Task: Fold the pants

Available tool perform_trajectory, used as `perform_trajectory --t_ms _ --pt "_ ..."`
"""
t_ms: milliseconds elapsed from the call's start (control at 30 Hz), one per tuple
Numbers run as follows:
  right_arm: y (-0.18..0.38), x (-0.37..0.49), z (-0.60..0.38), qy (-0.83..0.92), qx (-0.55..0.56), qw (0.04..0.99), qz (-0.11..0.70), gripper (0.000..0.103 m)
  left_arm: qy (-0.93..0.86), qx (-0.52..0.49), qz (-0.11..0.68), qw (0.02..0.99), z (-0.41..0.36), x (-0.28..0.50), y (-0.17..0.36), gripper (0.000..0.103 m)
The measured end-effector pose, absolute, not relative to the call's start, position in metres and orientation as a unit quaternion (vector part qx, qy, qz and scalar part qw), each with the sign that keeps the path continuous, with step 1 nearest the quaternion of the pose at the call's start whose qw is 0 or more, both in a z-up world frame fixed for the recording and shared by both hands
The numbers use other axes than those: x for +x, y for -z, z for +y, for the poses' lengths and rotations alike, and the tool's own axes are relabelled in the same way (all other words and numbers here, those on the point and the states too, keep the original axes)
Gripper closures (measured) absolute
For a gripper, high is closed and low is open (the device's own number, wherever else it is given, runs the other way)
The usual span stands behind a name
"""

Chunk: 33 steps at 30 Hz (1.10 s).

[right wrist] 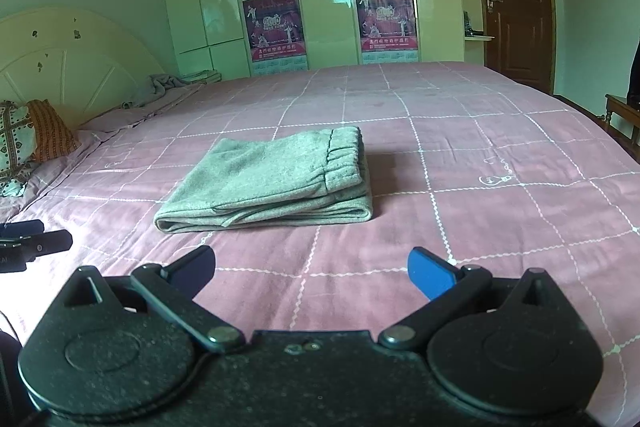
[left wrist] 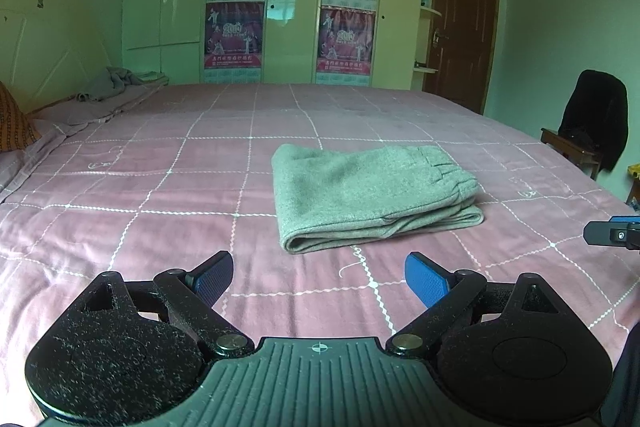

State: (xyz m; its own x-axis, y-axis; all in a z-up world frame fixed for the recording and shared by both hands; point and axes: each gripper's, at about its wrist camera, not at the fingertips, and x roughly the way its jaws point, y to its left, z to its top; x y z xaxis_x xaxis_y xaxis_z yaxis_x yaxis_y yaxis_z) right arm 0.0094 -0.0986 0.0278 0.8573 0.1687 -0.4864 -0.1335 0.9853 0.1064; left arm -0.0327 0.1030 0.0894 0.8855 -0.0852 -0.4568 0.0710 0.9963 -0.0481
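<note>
Pants [left wrist: 372,195]: one, folded; two grippers, fingers apart, empty.

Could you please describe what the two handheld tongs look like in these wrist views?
Both the left tongs and the right tongs are matte black, dusted with pale lint, with rounded teardrop side plates, silver pivot bolts and blue textured pads. The left body is ribbed with a small crosshair mark. No sleeves or cables are clearly visible.

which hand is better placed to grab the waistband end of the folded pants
Right, probably. In its view the waistband lies nearly straight ahead of the open right tongs. From the open left tongs the pants sit off to the right, waistband farthest.
</note>
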Motion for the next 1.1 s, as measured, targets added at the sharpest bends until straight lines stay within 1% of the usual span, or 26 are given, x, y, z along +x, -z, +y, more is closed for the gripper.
perform_trajectory --t_ms 900,1100 --pt "-0.0266 0.0064 -0.0988 -0.079 0.036 0.963 0.256 0.0 0.035 -0.023 0.238 0.97 0.1065 -0.0316 -0.0869 0.011" --pt "-0.0262 0.0063 -0.0987 -0.079 0.036 0.963 0.255 0.0 0.032 -0.021 0.226 0.973 0.1057 -0.033 -0.088 0.008"
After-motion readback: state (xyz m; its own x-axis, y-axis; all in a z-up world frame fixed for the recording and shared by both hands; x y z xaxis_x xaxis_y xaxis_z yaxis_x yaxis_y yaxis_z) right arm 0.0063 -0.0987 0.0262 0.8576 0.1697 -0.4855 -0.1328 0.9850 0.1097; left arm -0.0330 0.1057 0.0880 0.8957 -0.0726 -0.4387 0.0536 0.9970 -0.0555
